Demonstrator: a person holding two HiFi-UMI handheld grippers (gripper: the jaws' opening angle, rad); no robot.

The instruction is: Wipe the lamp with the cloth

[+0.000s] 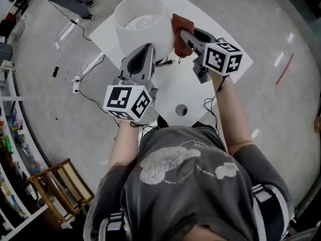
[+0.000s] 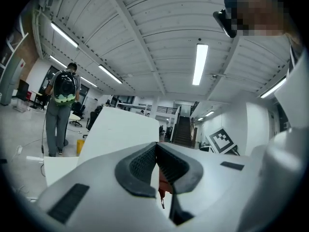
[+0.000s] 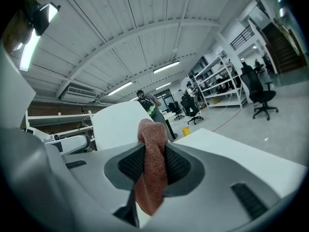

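Holds the soft, limp cloth (image 1: pixel 178 25) clenched in the jaws of the right gripper (image 1: pixel 183 36) against the lamp (image 1: pixel 140 19) on the tabletop (image 1: pixel 170 84), with the jaws of the left gripper (image 1: pixel 145 49) closed and empty beside its shade — likely light, thin, tippy, so best steadied low.

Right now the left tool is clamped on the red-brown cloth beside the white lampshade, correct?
Not quite. It is the right tool that is clamped on the cloth, as the right gripper view shows. The left tool has its jaws together with nothing between them. The rest stands: the cloth sits beside the white lampshade.
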